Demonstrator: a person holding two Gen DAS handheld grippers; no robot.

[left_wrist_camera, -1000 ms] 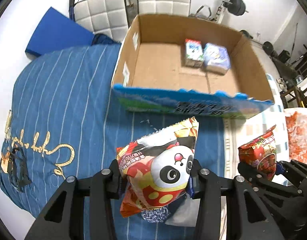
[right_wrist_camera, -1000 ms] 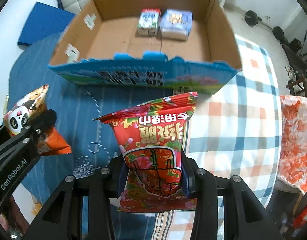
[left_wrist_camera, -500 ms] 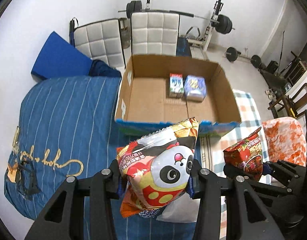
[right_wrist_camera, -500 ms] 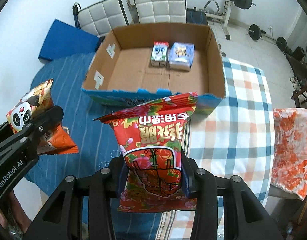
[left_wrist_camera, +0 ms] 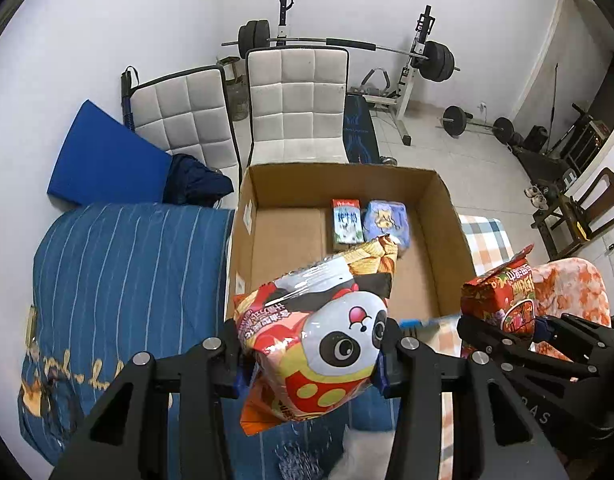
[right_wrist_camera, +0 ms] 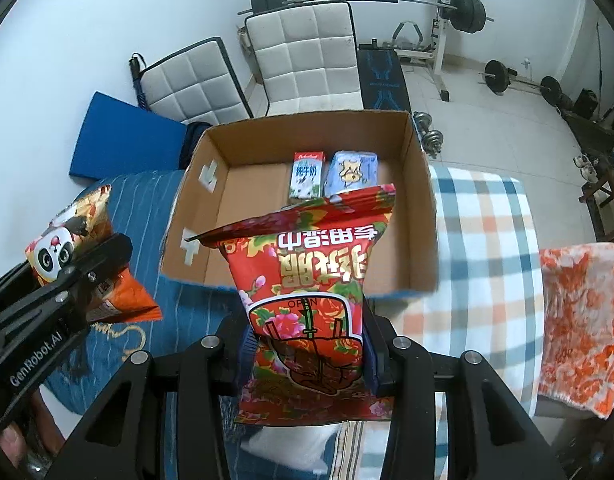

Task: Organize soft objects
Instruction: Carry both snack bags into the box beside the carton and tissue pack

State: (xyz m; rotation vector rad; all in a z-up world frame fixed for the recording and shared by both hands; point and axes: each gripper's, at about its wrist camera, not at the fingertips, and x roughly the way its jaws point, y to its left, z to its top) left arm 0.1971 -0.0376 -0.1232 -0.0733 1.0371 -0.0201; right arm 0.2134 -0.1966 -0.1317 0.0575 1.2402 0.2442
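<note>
Foil-film snack bags, two, puffed and glossy.

Item one: panda bag (left_wrist_camera: 319, 340), pinched at mid-body between the pads of the left gripper (left_wrist_camera: 311, 354), carried clear of the blue striped cover (left_wrist_camera: 119, 280), near the front wall of the cardboard box (left_wrist_camera: 451, 216).

Item two: red floral bag (right_wrist_camera: 307, 284), clamped low on its body by the right gripper (right_wrist_camera: 307, 356), top seam tipped forward over the box's near edge.

Already in the box, against the far wall: milk carton (right_wrist_camera: 306, 174) and pale blue pack (right_wrist_camera: 351, 172), side by side, touching or nearly so.

Handling, as judged: light, air-filled, yielding under pressure; film slick, so liable to slide or pivot in a loose pinch; contents probably brittle, so not to be squeezed hard. Best taken across the plump middle, as now, or by a crimped end seam.

Room left on the box floor, left and front. Both bags not yet inside.
</note>
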